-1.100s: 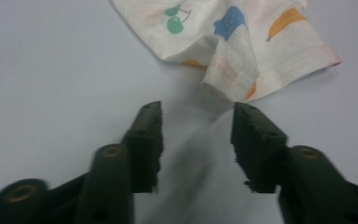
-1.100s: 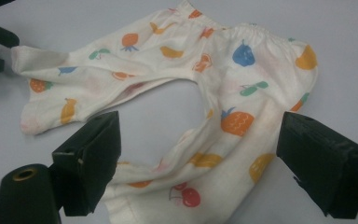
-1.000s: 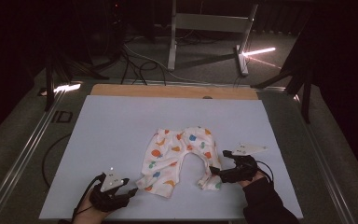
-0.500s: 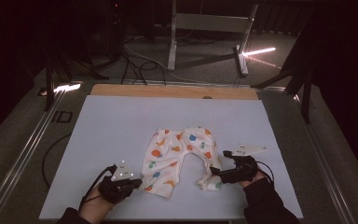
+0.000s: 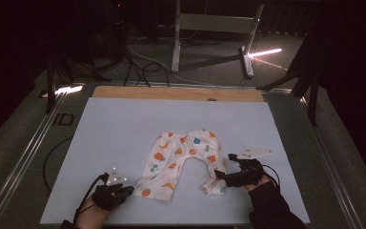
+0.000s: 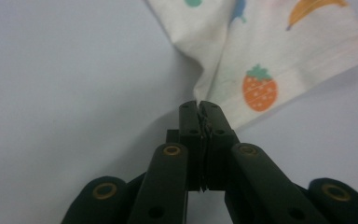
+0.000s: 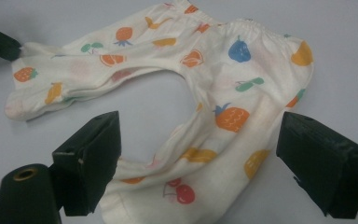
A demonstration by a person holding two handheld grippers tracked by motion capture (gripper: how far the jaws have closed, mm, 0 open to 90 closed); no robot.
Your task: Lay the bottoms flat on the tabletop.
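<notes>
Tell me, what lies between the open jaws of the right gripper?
One leg of the baby trousers lies between the right gripper's open jaws, shown in the right gripper view; the pads stand apart from it.

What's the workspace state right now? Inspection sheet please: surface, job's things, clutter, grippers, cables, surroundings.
Surface: pale mat on a wooden table.
Job's things: fruit-print baby pants lying flat, waistband away from the person, both legs toward them.
Clutter: nothing seen.
Grippers: left gripper has just closed, jaws shut, pinching the edge of one leg's cuff; right gripper open, jaws either side of the other leg's cuff, pads not pressing.
Cables: a black cable trails off the mat's left edge; more cables on the floor beyond.
Surroundings: dark room, metal stand behind the table, two light strips.
</notes>
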